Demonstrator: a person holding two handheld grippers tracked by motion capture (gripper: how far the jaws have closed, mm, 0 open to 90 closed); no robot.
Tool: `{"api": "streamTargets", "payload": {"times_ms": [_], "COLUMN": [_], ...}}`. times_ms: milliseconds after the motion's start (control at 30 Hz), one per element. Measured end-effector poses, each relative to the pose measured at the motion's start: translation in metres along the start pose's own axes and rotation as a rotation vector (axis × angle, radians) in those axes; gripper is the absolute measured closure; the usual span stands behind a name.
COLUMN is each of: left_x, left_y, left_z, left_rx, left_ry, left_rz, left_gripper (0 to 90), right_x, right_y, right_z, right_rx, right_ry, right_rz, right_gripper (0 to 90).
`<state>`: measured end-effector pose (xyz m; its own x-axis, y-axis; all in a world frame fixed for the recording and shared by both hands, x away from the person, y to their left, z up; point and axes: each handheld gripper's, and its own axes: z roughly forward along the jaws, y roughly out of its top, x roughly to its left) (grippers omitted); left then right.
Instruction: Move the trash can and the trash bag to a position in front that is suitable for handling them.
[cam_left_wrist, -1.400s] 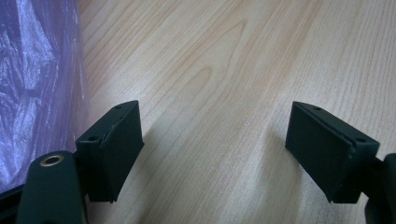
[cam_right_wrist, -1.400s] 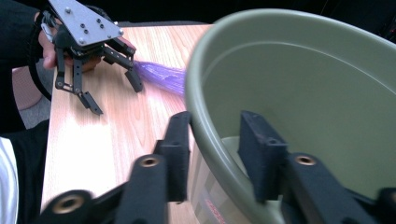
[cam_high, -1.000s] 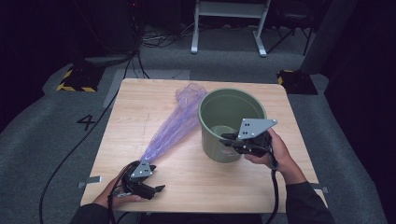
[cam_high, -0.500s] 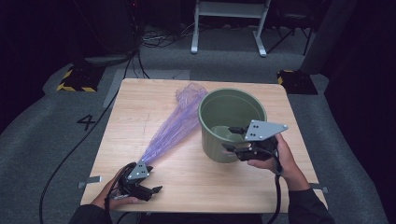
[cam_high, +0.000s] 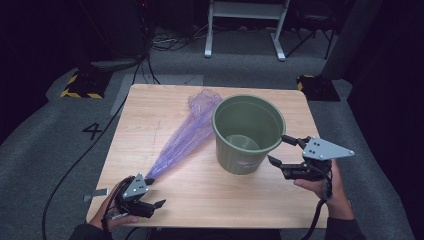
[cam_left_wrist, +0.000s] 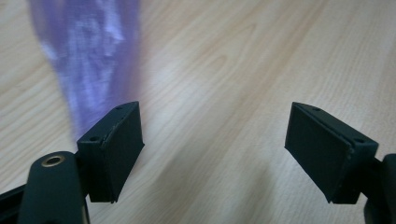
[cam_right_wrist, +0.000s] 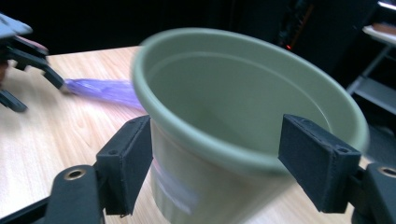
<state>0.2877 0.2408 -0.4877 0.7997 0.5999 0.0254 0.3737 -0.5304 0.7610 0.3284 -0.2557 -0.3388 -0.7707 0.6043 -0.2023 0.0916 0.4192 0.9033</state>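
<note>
Green bucket (cam_high: 248, 134) is stood upright on the table (cam_high: 200, 190), right of centre. Purple plastic bag (cam_high: 185, 135) is laid stretched beside it, running from the far middle toward the left gripper (cam_high: 152, 192). Vs 1 s ago: right gripper (cam_high: 281, 151) has been pulled back off the bucket rim; its jaws are spread apart, just beside the bucket wall, nothing gripped. Left gripper is moved slightly toward the near edge; jaws spread apart, bag end lies just beyond 1 jaw.

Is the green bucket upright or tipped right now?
Upright. The bucket stands on its base on the table, its open mouth facing up.
</note>
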Motion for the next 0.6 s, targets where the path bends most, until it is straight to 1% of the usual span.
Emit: {"api": "streamTargets", "payload": {"times_ms": [33,67,100,133,200,267,300,333,400,433,467,533,600], "left_x": [0.001,0.005,0.007,0.01,0.016,0.021,0.024,0.027,0.032,0.035,0.037,0.044,0.048], "left_y": [-0.001,-0.001,-0.002,-0.001,-0.002,-0.001,-0.001,-0.001,0.0,0.0,0.001,0.004,0.007], "left_z": [-0.001,-0.003,-0.004,-0.004,-0.006,-0.008,-0.009,-0.009,-0.009,-0.008,-0.007,-0.006,-0.005], "left_rx": [-0.004,-0.004,-0.003,0.004,-0.005,-0.014,-0.02,-0.023,-0.026,-0.019,-0.019,-0.02,-0.026], "left_ry": [0.009,0.028,0.041,0.061,0.071,0.088,0.095,0.101,0.103,0.114,0.116,0.11,0.104], "left_rz": [-0.008,-0.018,-0.027,-0.033,-0.053,-0.064,-0.071,-0.076,-0.086,-0.077,-0.083,-0.084,-0.086], "left_gripper": [18.8,18.7,18.5,18.2,18.3,18.2,18.3,18.3,18.2,18.3,18.3,18.0,17.9], "right_x": [-0.003,-0.005,-0.009,-0.01,-0.016,-0.021,-0.023,-0.026,-0.03,-0.032,-0.033,-0.036,-0.038], "right_y": [-0.006,-0.011,-0.019,-0.024,-0.038,-0.052,-0.059,-0.068,-0.08,-0.086,-0.093,-0.106,-0.115], "right_z": [-0.001,-0.002,-0.003,-0.003,-0.001,0.002,0.004,0.006,0.01,0.013,0.015,0.019,0.023], "right_rx": [0.002,0.009,0.024,0.03,0.051,0.088,0.105,0.13,0.167,0.18,0.187,0.222,0.245], "right_ry": [-0.004,-0.012,-0.031,-0.036,-0.05,-0.081,-0.089,-0.09,-0.103,-0.101,-0.096,-0.104,-0.095], "right_rz": [0.018,0.029,0.036,0.047,0.077,0.089,0.096,0.114,0.13,0.142,0.155,0.166,0.18], "right_gripper": [26.4,26.4,26.4,26.4,26.4,26.4,26.4,26.7,26.9,27.2,27.1,27.1,27.1]}}
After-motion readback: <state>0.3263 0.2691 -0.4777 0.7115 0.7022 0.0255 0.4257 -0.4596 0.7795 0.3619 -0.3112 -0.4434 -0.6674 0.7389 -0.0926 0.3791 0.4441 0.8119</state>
